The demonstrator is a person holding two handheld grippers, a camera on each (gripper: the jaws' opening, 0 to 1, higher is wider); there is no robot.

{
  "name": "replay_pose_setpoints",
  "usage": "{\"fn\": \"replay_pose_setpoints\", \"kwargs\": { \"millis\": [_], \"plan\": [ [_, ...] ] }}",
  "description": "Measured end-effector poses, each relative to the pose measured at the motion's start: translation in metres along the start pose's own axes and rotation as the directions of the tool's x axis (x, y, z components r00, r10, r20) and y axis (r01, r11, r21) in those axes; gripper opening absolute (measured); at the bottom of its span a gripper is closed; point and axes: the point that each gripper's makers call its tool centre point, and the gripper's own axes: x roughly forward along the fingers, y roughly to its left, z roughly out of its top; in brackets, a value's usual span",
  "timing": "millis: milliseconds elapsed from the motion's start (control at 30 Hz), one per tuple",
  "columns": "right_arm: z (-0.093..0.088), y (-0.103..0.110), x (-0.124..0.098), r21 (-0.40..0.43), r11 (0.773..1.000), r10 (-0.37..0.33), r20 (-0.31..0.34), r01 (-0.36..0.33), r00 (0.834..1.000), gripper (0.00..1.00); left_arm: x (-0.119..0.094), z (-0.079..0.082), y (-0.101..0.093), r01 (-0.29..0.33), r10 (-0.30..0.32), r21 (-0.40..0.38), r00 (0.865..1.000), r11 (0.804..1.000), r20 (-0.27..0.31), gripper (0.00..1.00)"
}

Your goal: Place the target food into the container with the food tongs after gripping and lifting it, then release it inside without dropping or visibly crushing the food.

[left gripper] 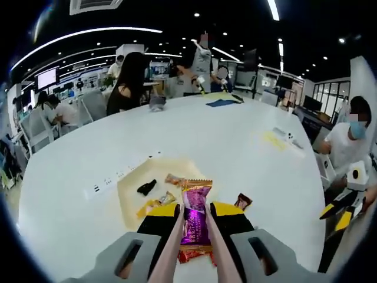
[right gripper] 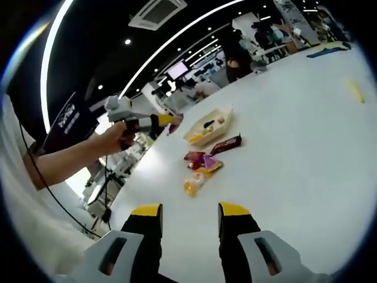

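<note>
In the left gripper view, the left gripper (left gripper: 194, 213) was shut on a pair of tongs (left gripper: 177, 247), and the tongs pinched a purple snack (left gripper: 195, 218) between their two long arms. The snack hung in the air, above the table (left gripper: 235, 141) and just at the near edge of the tray (left gripper: 132, 203). The tray was pale yellow and shallow. Inside it lay a small black pack (left gripper: 146, 187), a yellow pack (left gripper: 154, 204) and an orange pack (left gripper: 174, 179). A brown pack (left gripper: 242, 201) lay on the table just to the right of the gripper, and something red (left gripper: 191, 254) peeked out under the tongs. The right gripper (left gripper: 344, 203) showed at the right edge of that view — its yellow tips were apart. People sat and stood around the far side of the big white table. In the right gripper view, the right gripper (right gripper: 189, 212) was open and held nothing, low over the table (right gripper: 294, 147). Far ahead the tray (right gripper: 207, 128) sat on the table with snacks inside. Near it, on the table, lay a dark red pack (right gripper: 226, 143) and a small pile of packs (right gripper: 200, 165) — red, purple and yellow. At the left a hand (right gripper: 112, 138) held the left gripper (right gripper: 168, 121) up in the air beside the tray, with a bit of purple at its tip.
</note>
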Motion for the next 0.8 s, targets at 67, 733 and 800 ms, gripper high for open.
{"fn": "replay_pose_setpoints", "kwargs": {
  "millis": [67, 733, 800],
  "plan": [
    [0.0, 0.0, -0.002, -0.001, 1.0, -0.005, 0.0, 0.005, 1.0, 0.39, 0.008, -0.005, 0.004, 0.003, -0.003, 0.012, 1.0, 1.0, -0.025, 0.18],
    [0.006, -0.01, -0.003, 0.061, 0.997, -0.048, 0.075, 0.043, 0.996, 0.48, 0.09, -0.048, 0.016, 0.092, -0.041, 0.176, 0.96, 0.98, -0.275, 0.19],
    [0.007, -0.01, -0.001, 0.06, 0.997, -0.046, 0.083, 0.041, 0.995, 0.49, 0.092, -0.046, 0.014, 0.095, -0.041, 0.181, 0.959, 0.979, -0.282, 0.19]
  ]
}}
